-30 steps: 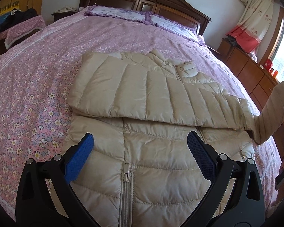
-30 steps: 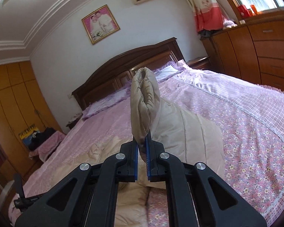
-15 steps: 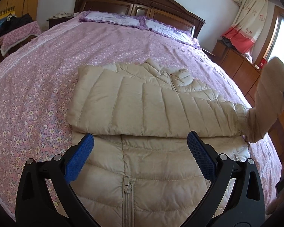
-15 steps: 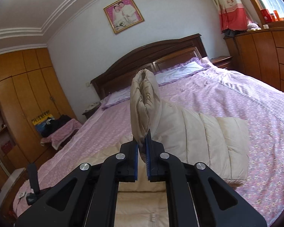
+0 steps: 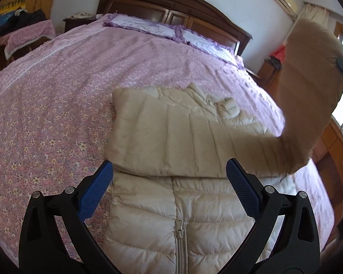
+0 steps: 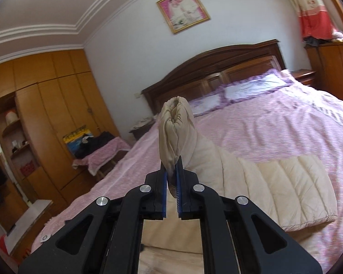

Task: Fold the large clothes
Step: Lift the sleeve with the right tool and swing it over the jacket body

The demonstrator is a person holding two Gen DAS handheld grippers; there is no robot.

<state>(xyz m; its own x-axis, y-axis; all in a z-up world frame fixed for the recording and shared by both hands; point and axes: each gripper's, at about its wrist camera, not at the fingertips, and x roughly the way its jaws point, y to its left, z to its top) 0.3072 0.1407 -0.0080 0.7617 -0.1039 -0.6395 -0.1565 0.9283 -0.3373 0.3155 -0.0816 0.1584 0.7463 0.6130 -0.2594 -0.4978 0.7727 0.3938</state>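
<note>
A cream quilted puffer jacket [image 5: 171, 205] lies zipped, front up, on the bed, with one sleeve folded across its chest. My left gripper [image 5: 169, 187] is open and empty, hovering over the jacket's lower front near the zipper. My right gripper [image 6: 171, 175] is shut on the cuff of the other sleeve [image 6: 176, 125] and holds it high above the bed. That raised sleeve [image 5: 308, 80] shows at the right in the left wrist view. The folded sleeve also shows in the right wrist view [image 6: 285, 182].
The bed has a pink floral cover [image 5: 57, 114], two purple-edged pillows [image 5: 148, 26] and a dark wooden headboard [image 6: 217, 68]. A cloth-covered stand with dark clothes [image 6: 98, 150] stands at the bed's left, by wooden wardrobes [image 6: 45, 114]. Wooden drawers [image 5: 331, 159] line the right side.
My right gripper has lifted the sleeve cuff higher and swung it over the jacket. My left gripper has stayed open and shifted slightly over the jacket's lower front.
</note>
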